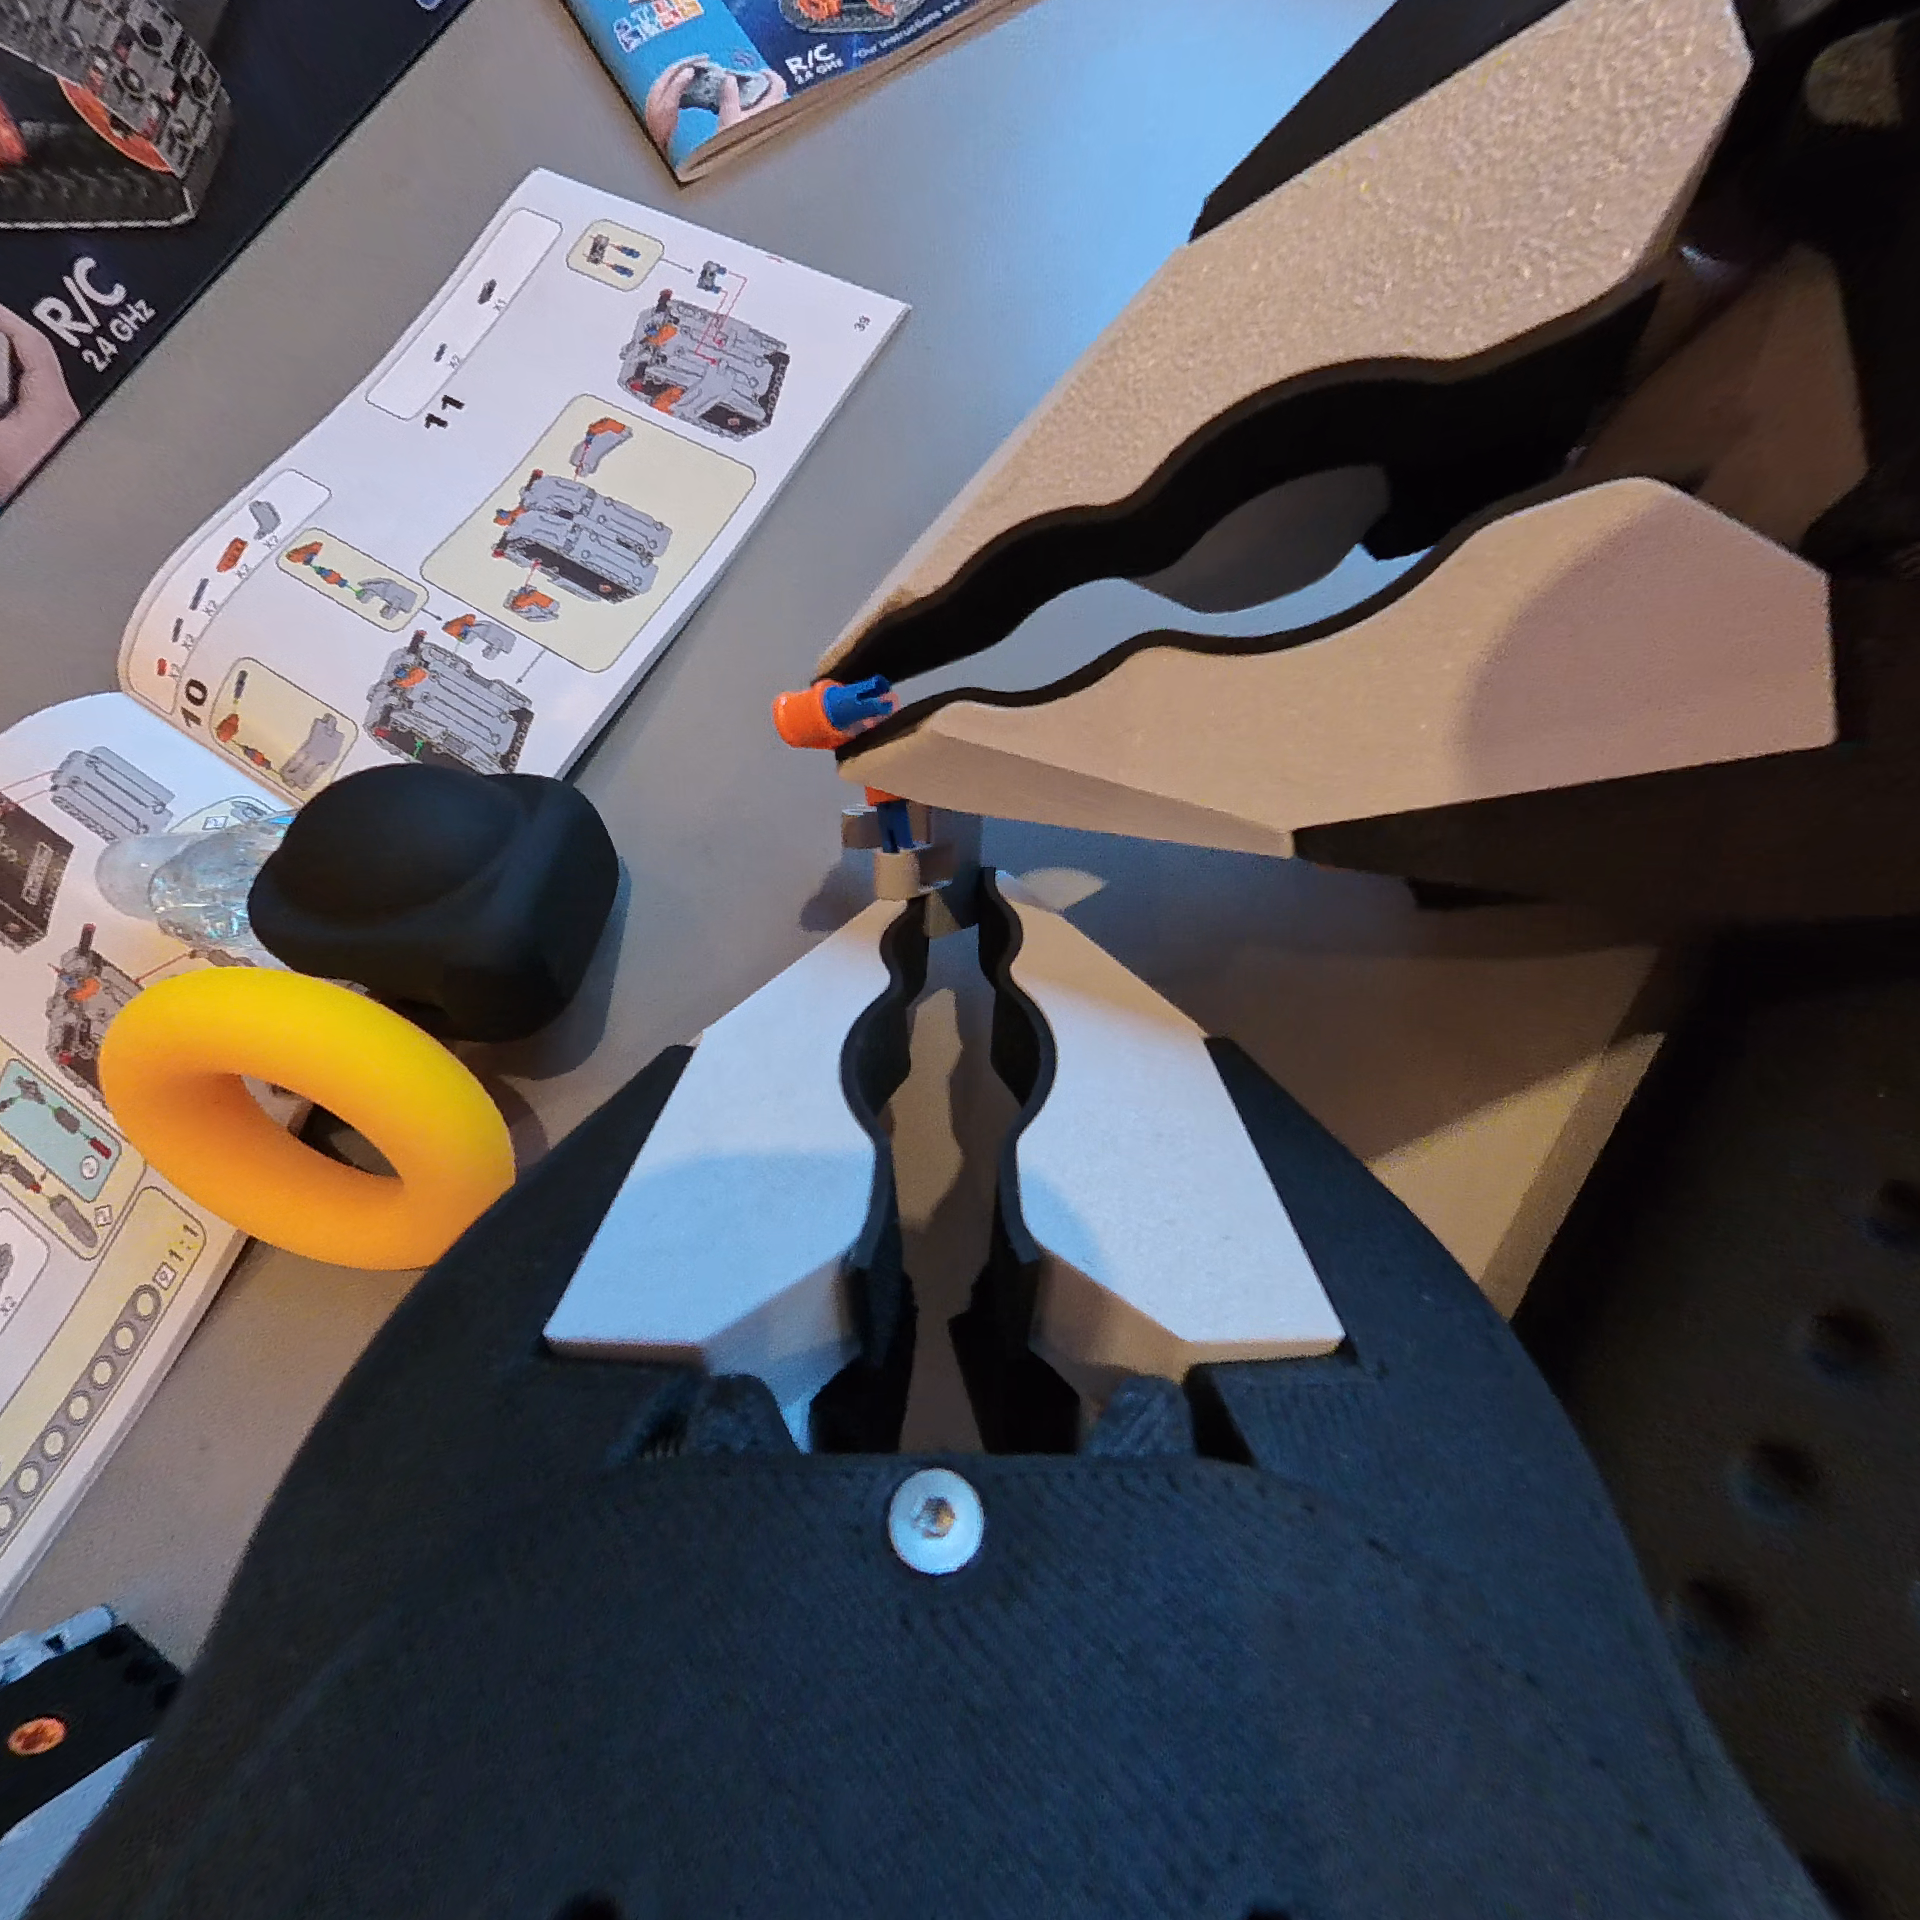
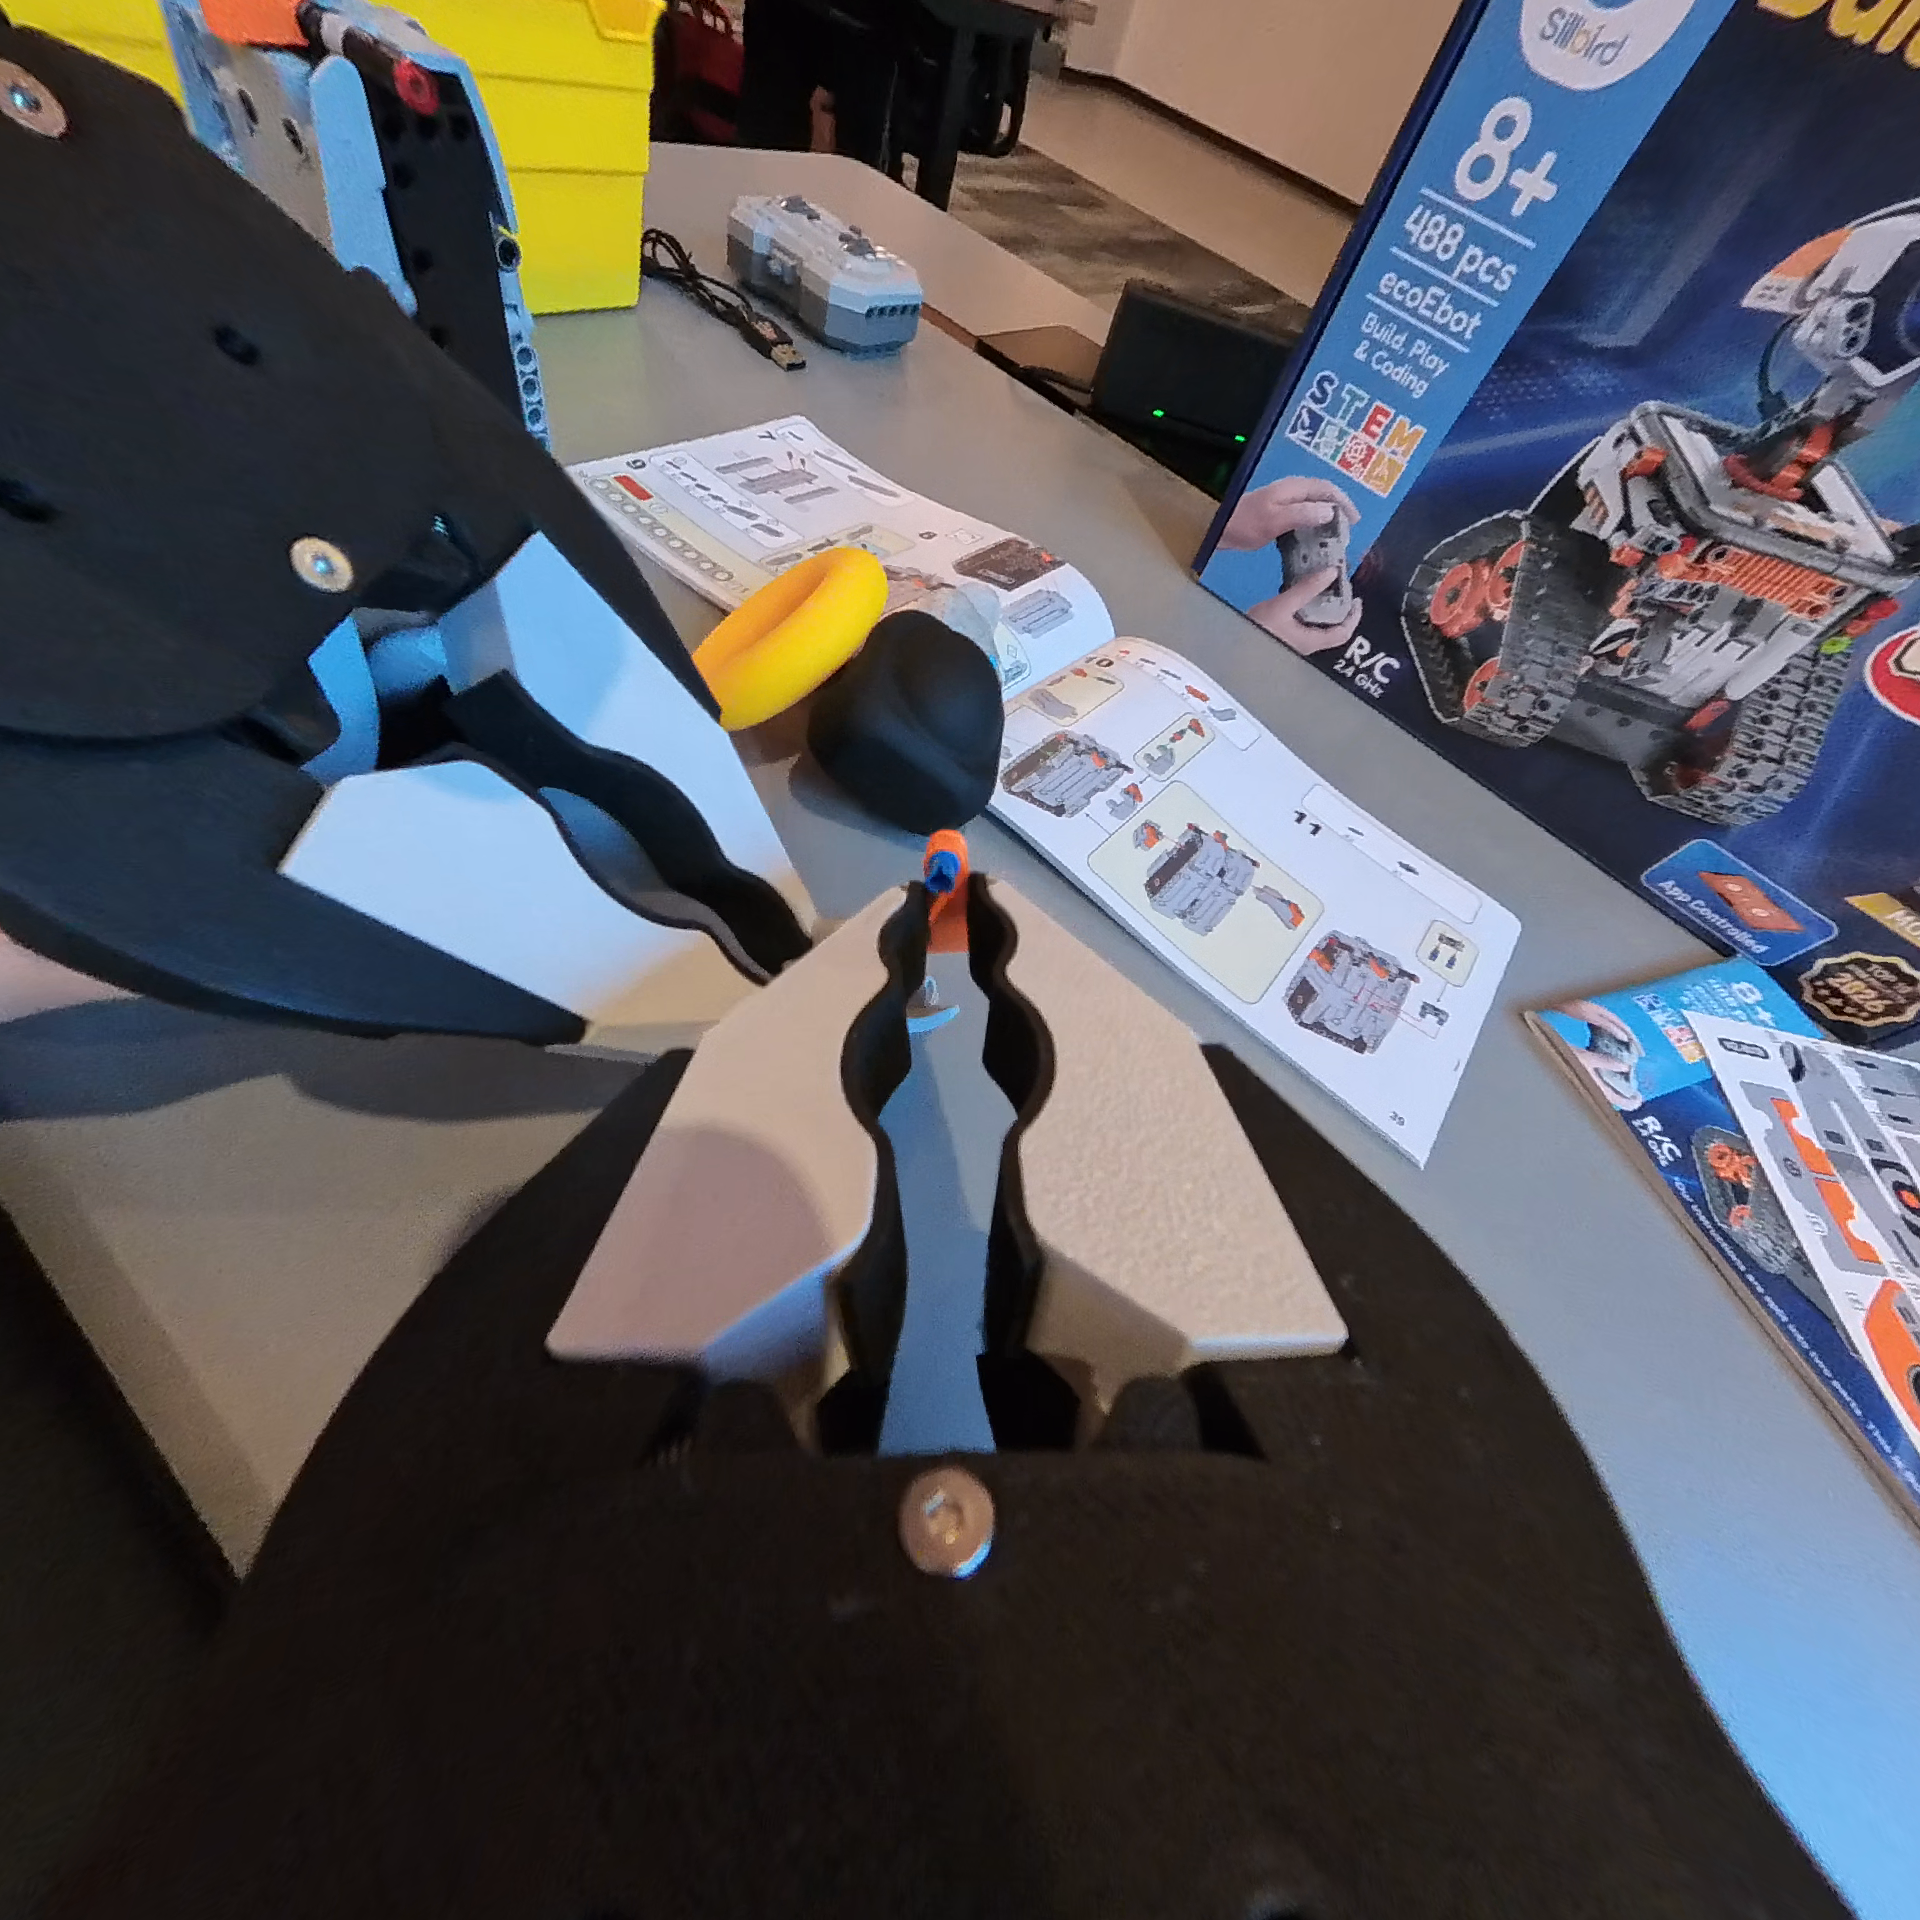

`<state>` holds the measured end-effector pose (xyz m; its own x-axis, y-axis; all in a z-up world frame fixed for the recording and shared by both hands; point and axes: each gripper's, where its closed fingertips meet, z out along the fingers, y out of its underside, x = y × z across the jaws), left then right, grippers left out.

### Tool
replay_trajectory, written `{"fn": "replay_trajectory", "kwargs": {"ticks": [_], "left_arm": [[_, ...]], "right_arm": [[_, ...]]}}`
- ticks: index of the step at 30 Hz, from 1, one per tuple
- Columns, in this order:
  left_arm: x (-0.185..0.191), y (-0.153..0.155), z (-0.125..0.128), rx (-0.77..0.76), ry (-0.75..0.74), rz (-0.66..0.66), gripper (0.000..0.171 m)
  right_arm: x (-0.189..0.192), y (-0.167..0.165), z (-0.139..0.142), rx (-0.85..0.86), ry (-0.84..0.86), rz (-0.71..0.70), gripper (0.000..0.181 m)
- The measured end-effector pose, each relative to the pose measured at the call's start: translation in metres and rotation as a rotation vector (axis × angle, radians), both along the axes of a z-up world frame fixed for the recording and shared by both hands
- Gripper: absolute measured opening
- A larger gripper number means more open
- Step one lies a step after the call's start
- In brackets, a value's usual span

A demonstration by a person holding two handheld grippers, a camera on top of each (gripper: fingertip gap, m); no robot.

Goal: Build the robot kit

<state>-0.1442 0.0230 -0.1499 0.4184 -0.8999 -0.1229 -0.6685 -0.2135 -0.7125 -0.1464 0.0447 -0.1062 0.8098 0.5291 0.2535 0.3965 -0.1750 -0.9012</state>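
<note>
Beneath both grippers spreads a grey table [image 1: 987, 260]. A large toy-kit box [image 2: 1610, 520] stands far ahead and to the right of the right gripper [image 2: 945, 906]. An open instruction booklet [image 1: 520, 468] lies ahead and left of the left gripper [image 1: 940, 906]. On the booklet's near pages, to that gripper's left, rest a black rounded lump [image 1: 436, 894] and a yellow ring [image 1: 301, 1117] that touch each other. The right gripper reaches in from the left gripper's upper right, so that the two sets of fingertips almost meet at right angles above the table. It is pinching a small orange connector [image 1: 805, 717] with a blue pin [image 1: 862, 701] in it, held only at the very tips with most of the piece jutting out. Directly under it, the left gripper is closed on a small grey piece [image 1: 902, 875], also by its tips. A second blue pin [image 1: 894, 826] stands up from the grey piece towards the orange connector. The two parts are just apart, or barely touching; I cannot tell which.
</note>
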Motion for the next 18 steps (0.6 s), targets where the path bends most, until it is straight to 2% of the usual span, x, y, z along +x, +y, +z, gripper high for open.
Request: {"fn": "replay_trajectory", "kwargs": {"ticks": [8,18], "left_arm": [[0.0003,-0.0018,-0.0031,-0.028,-0.003,-0.008,0.007],[0.0031,-0.0021,-0.0024,-0.055,-0.029,0.005,0.007]], "right_arm": [[0.0000,-0.0006,-0.0044,-0.042,0.013,0.010,0.006],[0.0038,-0.0025,-0.0027,-0.044,0.036,-0.050,0.006]]}}
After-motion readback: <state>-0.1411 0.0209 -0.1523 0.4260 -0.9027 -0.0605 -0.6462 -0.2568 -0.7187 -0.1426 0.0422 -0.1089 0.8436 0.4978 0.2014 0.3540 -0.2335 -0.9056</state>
